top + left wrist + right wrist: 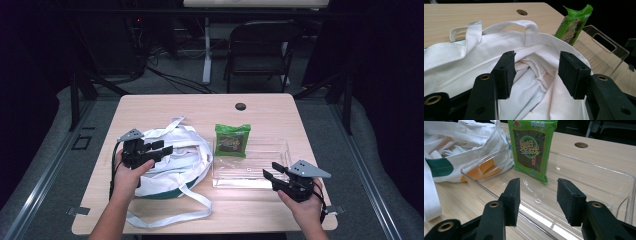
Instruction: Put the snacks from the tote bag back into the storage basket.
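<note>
We see a green snack packet (pixel 533 147) standing upright at the back left corner of a clear plastic tray (pixel 599 182), in the centre of the high view; its label carries a round green badge with yellow Chinese characters and a small word beneath that is too fine to read. Left of the tray, touching its edge, lies a white cloth bag (pixel 175 160) with long straps, a dark green patch and an orange patch. Everything rests on a pale wood-grain counter (pixel 165 107) with a round cable hole (pixel 241 106) near its far edge. Behind it, in the upper part of the high view, the room is dark, with a black folding chair (pixel 260 50) and cables on grey carpet. The left gripper (pixel 161 148), at centre left, hovers over the bag's open mouth, fingers (pixel 506 72) apart and holding nothing. The right gripper (pixel 270 175), at lower right, sits at the tray's near edge, fingers (pixel 571 200) apart and empty. The counter is bare along its far side and at its front right corner.
</note>
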### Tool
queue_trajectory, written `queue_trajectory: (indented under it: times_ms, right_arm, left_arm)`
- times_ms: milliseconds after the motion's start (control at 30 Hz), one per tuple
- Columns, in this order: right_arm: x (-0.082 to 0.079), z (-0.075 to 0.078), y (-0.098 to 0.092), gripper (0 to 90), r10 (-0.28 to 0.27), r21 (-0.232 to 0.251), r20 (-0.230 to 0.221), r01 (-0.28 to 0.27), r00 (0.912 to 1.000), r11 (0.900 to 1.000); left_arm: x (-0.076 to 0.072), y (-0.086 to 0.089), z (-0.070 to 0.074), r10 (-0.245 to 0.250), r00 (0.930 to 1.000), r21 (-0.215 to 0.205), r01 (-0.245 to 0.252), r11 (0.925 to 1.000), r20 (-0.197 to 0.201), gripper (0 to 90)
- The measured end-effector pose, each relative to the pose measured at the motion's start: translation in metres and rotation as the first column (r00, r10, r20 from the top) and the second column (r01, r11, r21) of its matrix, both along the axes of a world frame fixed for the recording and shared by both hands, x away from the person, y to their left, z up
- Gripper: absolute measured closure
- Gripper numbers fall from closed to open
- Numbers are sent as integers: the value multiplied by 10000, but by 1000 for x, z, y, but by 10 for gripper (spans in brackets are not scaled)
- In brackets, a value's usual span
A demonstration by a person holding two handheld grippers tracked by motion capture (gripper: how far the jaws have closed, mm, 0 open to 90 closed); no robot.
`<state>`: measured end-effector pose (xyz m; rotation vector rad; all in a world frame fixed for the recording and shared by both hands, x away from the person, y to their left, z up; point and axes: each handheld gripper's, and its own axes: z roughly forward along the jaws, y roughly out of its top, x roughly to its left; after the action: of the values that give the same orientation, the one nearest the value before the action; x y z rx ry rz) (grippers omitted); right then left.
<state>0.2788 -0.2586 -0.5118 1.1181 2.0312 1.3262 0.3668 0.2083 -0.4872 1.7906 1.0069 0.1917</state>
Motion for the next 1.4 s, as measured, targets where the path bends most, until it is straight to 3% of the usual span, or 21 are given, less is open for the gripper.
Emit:
queue_trajectory:
  times_ms: [167, 533, 1400]
  right_arm:
    - [2, -3, 0, 537, 144, 144, -151, -141, 9998, 9998]
    - [1, -6, 7, 535, 630, -166, -149, -632, 9979, 9979]
    - [2, -8, 15, 522, 964, -350, -99, -967, 9953, 9947]
  left_arm:
    - [0, 0, -1, 2, 10000, 82, -2, 10000, -13, 472]
    - [1, -2, -3, 25, 10000, 168, -24, 9999, -90, 471]
    - [1, -1, -4, 103, 9999, 187, -101, 9998, -115, 469]
